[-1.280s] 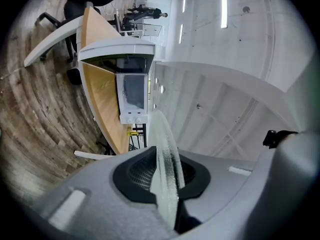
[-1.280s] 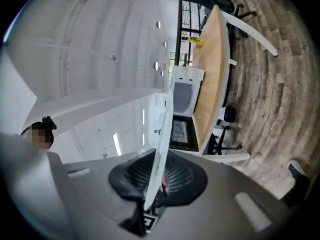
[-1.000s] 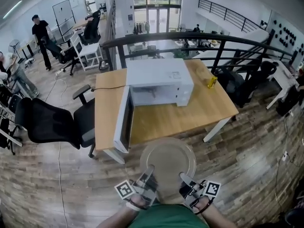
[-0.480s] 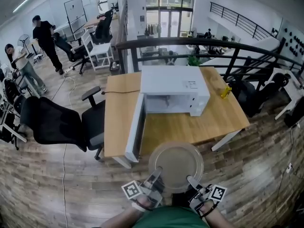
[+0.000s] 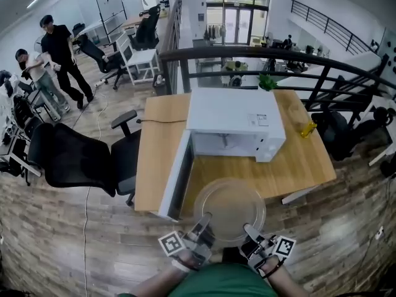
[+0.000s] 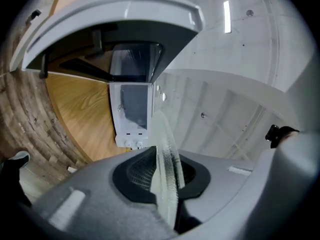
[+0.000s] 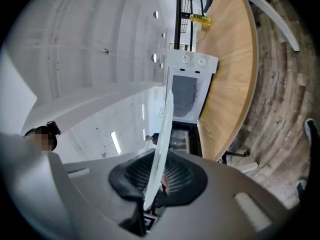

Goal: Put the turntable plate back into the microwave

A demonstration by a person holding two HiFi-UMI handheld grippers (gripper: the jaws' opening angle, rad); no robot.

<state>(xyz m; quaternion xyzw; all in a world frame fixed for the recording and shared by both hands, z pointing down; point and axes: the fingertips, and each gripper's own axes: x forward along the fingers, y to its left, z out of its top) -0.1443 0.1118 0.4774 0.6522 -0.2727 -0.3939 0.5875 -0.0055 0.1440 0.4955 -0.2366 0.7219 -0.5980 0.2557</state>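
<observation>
Both grippers are clamped on the glass turntable plate (image 5: 229, 210). The left gripper (image 5: 202, 223) pinches the near-left rim and the right gripper (image 5: 250, 232) the near-right rim, each with its jaws closed onto the glass edge. The plate is held roughly level and sticks out ahead of both. The microwave (image 5: 238, 119) sits on the wooden table (image 5: 154, 159) straight ahead past the plate. Its door (image 5: 176, 175) hangs open ahead-left of the left gripper.

Step looks like the carry toward the cavity, with insertion not yet done. The next move likely needs the plate kept level, lined up with the opening and clear of the door.

Clear turntable plate (image 5: 230, 210) — level, near open microwave (image 5: 235, 119)
</observation>
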